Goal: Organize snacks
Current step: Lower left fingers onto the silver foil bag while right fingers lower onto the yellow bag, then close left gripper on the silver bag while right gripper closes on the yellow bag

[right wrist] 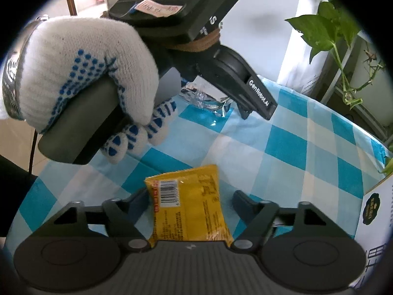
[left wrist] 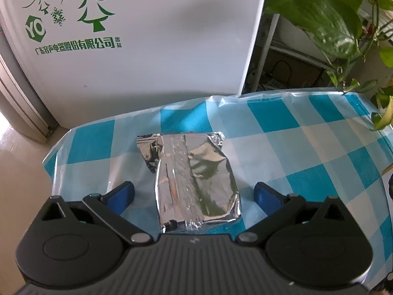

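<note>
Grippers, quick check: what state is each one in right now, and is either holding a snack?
Left gripper: open, straddling the silver foil packet, not gripping it.
Right gripper: open, around the yellow snack packet, not clamped.

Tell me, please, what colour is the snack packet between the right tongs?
Yellow, with a white barcode label; the yellow snack packet shows best in the right wrist view.

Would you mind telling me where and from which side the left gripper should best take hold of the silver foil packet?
Probably across its puffy middle, coming from the near short end. The silver foil packet lies flat on the checked tablecloth, lengthwise away from the left gripper, whose open jaws already flank its long sides. The crimped far flap looks thin and would likely slip.
</note>
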`<state>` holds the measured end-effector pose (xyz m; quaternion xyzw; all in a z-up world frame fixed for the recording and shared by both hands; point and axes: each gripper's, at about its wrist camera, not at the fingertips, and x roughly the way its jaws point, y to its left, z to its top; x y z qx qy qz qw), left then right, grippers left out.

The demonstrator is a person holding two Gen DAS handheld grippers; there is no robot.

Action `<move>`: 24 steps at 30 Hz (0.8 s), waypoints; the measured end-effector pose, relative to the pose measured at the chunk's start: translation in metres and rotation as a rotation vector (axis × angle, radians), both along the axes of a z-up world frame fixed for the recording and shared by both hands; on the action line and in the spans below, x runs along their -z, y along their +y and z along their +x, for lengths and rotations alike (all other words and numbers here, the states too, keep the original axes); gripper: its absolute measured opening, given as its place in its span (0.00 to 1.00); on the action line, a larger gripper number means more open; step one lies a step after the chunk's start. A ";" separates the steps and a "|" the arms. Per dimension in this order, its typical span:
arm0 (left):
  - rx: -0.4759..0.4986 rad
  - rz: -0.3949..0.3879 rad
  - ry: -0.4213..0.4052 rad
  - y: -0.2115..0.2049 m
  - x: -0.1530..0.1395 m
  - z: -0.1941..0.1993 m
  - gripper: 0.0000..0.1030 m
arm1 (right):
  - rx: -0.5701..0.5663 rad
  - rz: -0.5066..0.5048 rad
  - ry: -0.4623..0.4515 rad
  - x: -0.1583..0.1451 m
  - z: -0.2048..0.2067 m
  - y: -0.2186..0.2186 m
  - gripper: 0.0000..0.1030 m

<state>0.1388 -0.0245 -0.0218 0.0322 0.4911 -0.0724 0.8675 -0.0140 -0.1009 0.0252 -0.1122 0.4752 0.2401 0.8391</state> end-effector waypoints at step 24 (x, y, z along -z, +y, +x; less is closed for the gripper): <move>0.070 -0.038 -0.046 0.006 -0.026 -0.042 0.57 | 0.138 0.023 -0.030 -0.026 -0.011 -0.022 0.58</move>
